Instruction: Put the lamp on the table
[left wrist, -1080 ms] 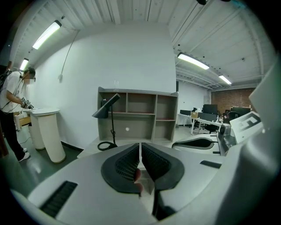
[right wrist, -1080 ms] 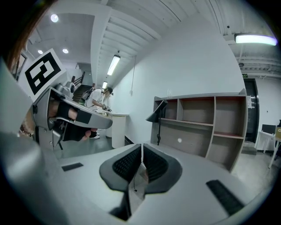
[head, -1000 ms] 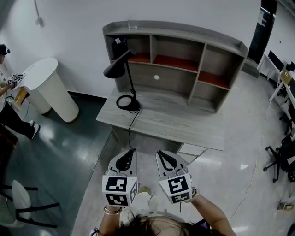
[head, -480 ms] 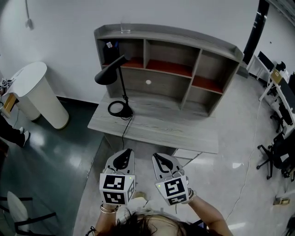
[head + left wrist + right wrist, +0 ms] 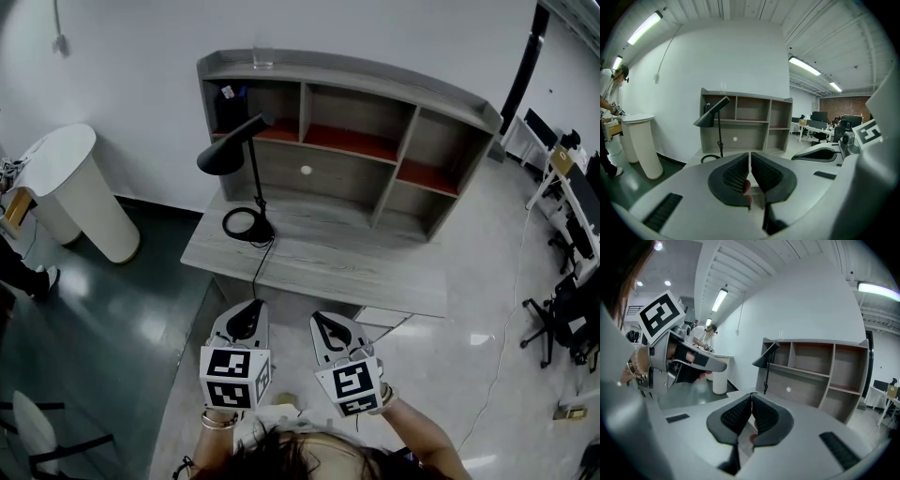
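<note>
A black desk lamp [image 5: 246,178] stands upright on the left part of the grey wooden desk [image 5: 356,267], its round base [image 5: 246,223] on the desktop and its cord trailing over the front edge. It also shows far ahead in the left gripper view as the lamp [image 5: 715,126] and in the right gripper view as the lamp [image 5: 766,363]. My left gripper [image 5: 247,308] and right gripper [image 5: 323,319] hang side by side in front of the desk, well short of it. Both are shut with nothing between the jaws.
A grey shelf unit [image 5: 361,131] with red-lined compartments rises at the back of the desk. A white rounded stand [image 5: 77,192] is at the left by a person. Office chairs [image 5: 567,314] stand at the right. A white chair [image 5: 33,427] sits at bottom left.
The view has shifted slightly, and the desk and lamp sit a little differently in frame. Both grippers have stayed low in front of the desk, drifting slightly left.
</note>
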The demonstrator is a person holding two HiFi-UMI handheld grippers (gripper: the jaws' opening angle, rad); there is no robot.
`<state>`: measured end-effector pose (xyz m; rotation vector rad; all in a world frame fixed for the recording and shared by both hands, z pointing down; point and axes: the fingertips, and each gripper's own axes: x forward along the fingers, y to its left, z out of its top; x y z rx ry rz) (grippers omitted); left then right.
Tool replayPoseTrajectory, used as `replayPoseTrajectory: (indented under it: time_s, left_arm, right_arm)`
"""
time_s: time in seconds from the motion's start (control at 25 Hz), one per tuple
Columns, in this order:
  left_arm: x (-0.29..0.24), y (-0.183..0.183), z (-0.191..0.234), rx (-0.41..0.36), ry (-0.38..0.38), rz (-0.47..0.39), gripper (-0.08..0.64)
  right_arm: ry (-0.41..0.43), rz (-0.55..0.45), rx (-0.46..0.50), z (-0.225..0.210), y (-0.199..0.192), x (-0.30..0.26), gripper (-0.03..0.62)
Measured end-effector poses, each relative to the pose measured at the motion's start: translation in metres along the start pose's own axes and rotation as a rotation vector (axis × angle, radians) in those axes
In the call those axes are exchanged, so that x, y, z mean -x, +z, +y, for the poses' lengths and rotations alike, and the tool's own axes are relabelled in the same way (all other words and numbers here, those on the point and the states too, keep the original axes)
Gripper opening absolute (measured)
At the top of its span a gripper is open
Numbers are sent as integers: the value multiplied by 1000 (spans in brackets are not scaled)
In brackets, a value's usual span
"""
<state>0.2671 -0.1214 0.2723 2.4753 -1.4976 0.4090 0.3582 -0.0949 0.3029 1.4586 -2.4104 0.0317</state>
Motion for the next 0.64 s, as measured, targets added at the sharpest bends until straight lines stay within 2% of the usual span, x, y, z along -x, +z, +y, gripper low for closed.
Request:
replayPoseTrajectory:
  time_s: [0.64]
  left_arm:
    - [-13,-1,32,38,6,6,25]
  right_arm:
    - [3,52,20,6,-6,-22,25]
